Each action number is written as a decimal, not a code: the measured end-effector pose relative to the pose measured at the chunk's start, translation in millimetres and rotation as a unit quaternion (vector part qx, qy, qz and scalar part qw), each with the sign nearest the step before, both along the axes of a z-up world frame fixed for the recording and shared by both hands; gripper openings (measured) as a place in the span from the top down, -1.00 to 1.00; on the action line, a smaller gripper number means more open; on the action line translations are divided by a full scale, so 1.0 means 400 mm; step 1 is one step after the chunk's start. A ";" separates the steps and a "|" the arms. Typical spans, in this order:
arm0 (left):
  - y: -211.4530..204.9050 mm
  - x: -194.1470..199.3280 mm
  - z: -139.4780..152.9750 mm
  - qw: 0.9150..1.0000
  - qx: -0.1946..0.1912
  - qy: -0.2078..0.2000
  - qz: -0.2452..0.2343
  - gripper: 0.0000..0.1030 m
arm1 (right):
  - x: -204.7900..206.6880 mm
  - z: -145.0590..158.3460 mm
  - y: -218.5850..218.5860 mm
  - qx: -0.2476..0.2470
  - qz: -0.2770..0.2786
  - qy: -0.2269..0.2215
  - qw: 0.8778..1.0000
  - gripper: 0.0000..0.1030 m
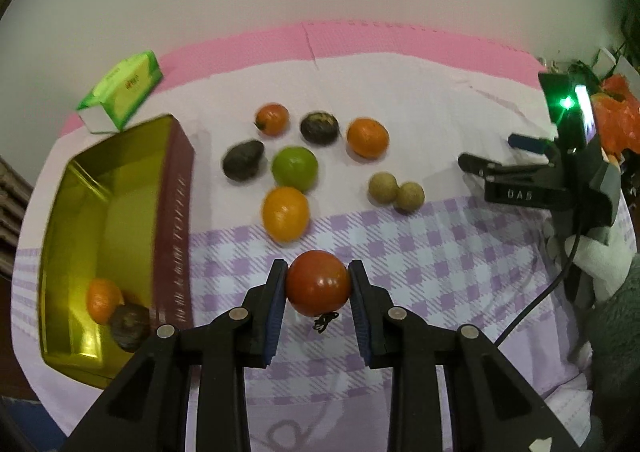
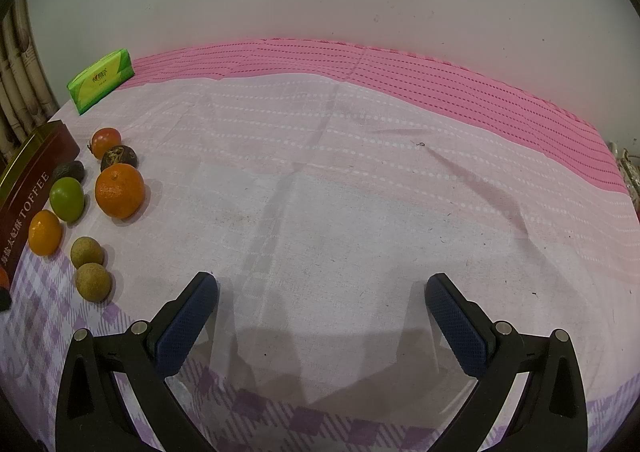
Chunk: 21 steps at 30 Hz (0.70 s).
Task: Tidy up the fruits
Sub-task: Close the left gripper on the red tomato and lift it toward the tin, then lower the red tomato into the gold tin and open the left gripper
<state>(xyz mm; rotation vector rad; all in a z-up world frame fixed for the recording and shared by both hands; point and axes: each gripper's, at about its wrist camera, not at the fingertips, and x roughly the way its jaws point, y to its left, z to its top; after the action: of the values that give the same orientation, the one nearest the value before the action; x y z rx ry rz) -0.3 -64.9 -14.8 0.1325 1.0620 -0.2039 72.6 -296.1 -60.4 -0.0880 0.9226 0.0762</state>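
The left gripper (image 1: 319,284) clamps a round red tomato (image 1: 318,282) between its blue pads, low in the centre of the left wrist view, above the lilac checked cloth (image 1: 440,252). The step in hand looks like carrying this fruit to the gold-lined toffee tin (image 1: 120,180) at the left of the frame, where a small orange (image 1: 103,299) and a dark wrinkled fruit (image 1: 129,326) already lie in the lower corner. The next move likely calls for swinging left over the tin's maroon wall and lowering before letting go. Eight fruits wait on the cloth above, among them a green lime (image 1: 295,168). The right gripper (image 2: 322,300) hangs wide and empty over bare cloth.
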 end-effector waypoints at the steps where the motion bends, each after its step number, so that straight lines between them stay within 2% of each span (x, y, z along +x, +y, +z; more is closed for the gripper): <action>1: 0.006 0.000 0.011 1.000 -0.001 -0.006 0.002 0.47 | 0.000 0.000 0.000 0.000 0.000 0.000 1.000 -1.00; 10: 0.111 0.012 0.073 0.998 0.007 -0.039 0.039 0.47 | -0.001 0.000 0.001 0.000 0.000 0.000 1.000 -1.00; 21: 0.338 0.043 0.090 0.989 0.021 -0.049 0.140 0.47 | -0.001 0.000 0.000 0.000 0.000 0.000 1.000 -1.00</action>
<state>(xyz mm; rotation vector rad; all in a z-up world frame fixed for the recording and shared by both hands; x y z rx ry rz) 16.9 70.5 21.2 0.0303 0.9755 0.0777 72.4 -296.0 -60.5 -0.0884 0.9235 0.0769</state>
